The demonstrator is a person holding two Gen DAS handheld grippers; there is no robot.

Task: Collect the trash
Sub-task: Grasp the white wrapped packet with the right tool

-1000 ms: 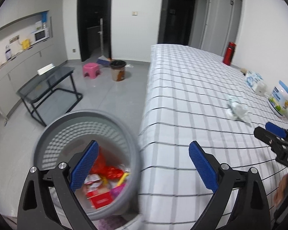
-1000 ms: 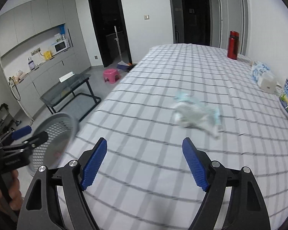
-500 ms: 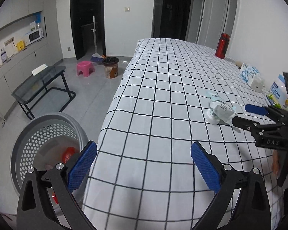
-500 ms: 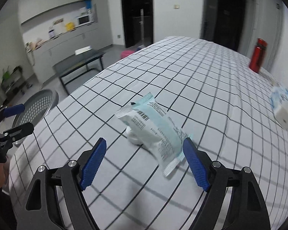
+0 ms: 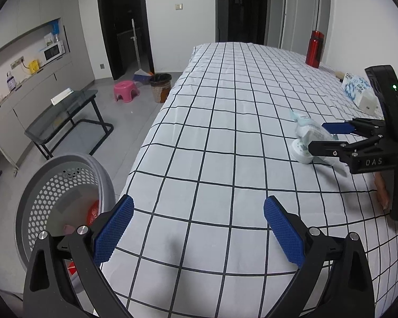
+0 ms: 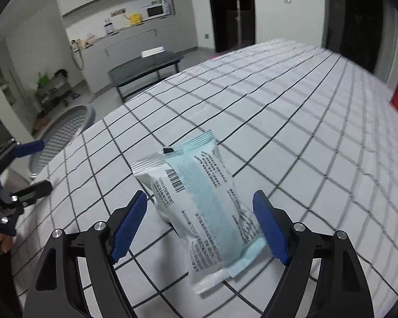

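A pale blue and white wrapper packet (image 6: 199,198) lies on the checked bedsheet (image 6: 305,122). My right gripper (image 6: 199,228) is open, its jaws on either side of the packet's near half; whether the pads touch it I cannot tell. The left wrist view shows the same packet (image 5: 305,137) with the right gripper (image 5: 323,135) around it. My left gripper (image 5: 196,232) is open and empty above the bed's near left corner. A grey perforated trash basket (image 5: 50,185) with red trash inside stands on the floor left of the bed; it also shows in the right wrist view (image 6: 63,129).
A red bottle (image 5: 314,49) stands at the bed's far right, a tissue pack (image 5: 358,90) near the right wall. On the floor are a black glass-top table (image 5: 66,116), a pink stool (image 5: 124,90) and a small dark bin (image 5: 160,86).
My right gripper has moved forward over the packet, which now sits between its jaws. My left gripper has shifted right, away from the basket and over the bed.
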